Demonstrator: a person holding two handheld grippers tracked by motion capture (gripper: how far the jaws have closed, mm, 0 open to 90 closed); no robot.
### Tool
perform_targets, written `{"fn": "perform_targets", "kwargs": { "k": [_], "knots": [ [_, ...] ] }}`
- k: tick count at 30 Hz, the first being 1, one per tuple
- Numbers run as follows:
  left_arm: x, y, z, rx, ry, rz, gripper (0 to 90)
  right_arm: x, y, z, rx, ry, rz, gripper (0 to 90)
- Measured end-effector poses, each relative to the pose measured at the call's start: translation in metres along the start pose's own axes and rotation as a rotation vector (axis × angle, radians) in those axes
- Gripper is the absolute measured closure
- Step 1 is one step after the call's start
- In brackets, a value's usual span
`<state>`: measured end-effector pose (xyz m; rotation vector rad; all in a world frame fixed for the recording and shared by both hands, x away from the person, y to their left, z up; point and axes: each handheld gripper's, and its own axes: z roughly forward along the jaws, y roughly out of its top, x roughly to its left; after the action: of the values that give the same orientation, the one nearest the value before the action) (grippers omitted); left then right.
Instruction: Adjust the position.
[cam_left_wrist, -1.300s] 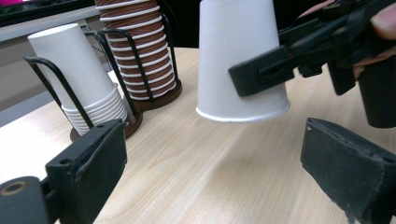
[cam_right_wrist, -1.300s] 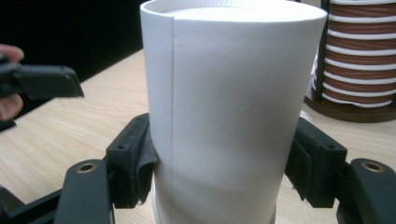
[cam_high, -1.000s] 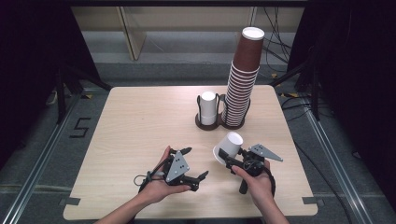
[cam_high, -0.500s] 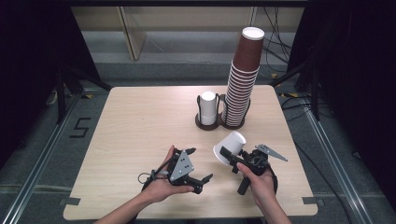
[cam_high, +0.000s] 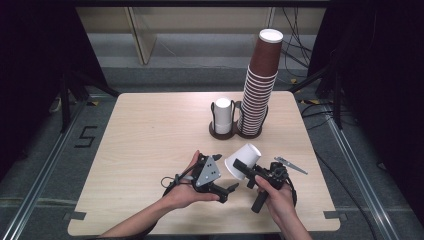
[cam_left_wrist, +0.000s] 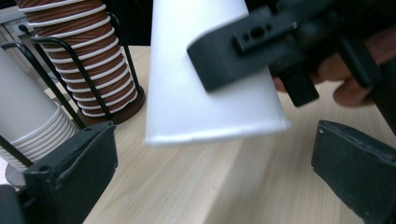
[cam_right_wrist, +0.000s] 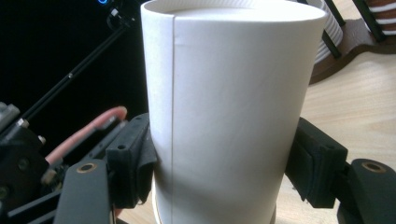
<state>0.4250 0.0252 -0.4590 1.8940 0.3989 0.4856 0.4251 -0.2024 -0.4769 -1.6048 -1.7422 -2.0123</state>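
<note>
White paper cup (cam_high: 245, 159), tilted above the worktop (cam_high: 150, 135) in front of the cup rack (cam_high: 235, 131), sits clamped in the right tongs (cam_high: 239, 165), while the left tongs (cam_high: 231, 189), spread wide and empty, have just been opening beside its rim, likely readying to grip it.

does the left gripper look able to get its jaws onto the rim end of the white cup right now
Probably yes. The left gripper has its jaws wide open, and the white cup, clamped by the right gripper, has its rim end turned toward it with nothing between. The right gripper's jaws grip farther up the wall, leaving the rim free.
</note>
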Motion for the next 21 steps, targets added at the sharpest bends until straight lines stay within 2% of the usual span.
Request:
{"fn": "perform_targets", "kwargs": {
  "k": [2, 3, 6, 8, 9, 10, 13, 14, 15, 16, 17, 18, 21],
  "knots": [
    [0.0, 0.002, 0.003, 0.007, -0.003, 0.001, 0.0, -0.001, 0.0, 0.001, 0.002, -0.018, 0.011, 32.2],
    [0.0, 0.003, 0.005, 0.013, -0.003, 0.006, 0.0, -0.002, -0.001, 0.001, 0.002, 0.0, 0.009, 32.2],
    [0.001, 0.005, 0.011, 0.015, -0.011, 0.005, 0.0, 0.0, -0.001, 0.001, 0.002, -0.006, 0.019, 32.3],
    [0.001, 0.005, 0.013, 0.009, -0.003, -0.004, 0.0, 0.001, 0.0, 0.0, -0.007, 0.002, 0.006, 32.4],
    [0.001, 0.006, 0.014, 0.009, -0.009, -0.003, 0.0, 0.003, -0.001, 0.0, -0.009, 0.001, 0.029, 32.5],
    [0.001, 0.006, 0.015, 0.006, -0.011, -0.012, 0.0, 0.002, 0.0, 0.0, -0.014, -0.008, 0.002, 32.5],
    [0.0, 0.006, 0.018, 0.015, -0.02, -0.008, 0.0, 0.002, -0.001, 0.001, -0.012, 0.013, 0.0, 32.6],
    [0.0, 0.006, 0.019, 0.016, -0.022, -0.013, 0.0, 0.003, -0.002, 0.001, -0.008, 0.001, 0.019, 32.6],
    [0.0, 0.005, 0.021, 0.017, -0.024, -0.014, 0.0, 0.003, -0.002, 0.001, 0.0, 0.011, 0.02, 32.6],
    [0.0, 0.005, 0.022, 0.016, -0.026, -0.021, 0.1, 0.003, -0.002, 0.001, -0.006, 0.007, -0.004, 32.6],
    [-0.001, 0.004, 0.024, 0.018, -0.022, -0.025, 0.3, 0.005, -0.003, 0.001, 0.003, 0.022, 0.041, 32.6],
    [0.0, 0.003, 0.025, 0.021, -0.018, -0.026, 1.3, 0.005, -0.003, 0.002, -0.014, 0.008, 0.002, 32.6],
    [-0.001, 0.0, 0.028, 0.013, -0.01, -0.047, 3.2, 0.005, -0.004, 0.003, -0.011, 0.019, 0.003, 32.6]
  ]
}}
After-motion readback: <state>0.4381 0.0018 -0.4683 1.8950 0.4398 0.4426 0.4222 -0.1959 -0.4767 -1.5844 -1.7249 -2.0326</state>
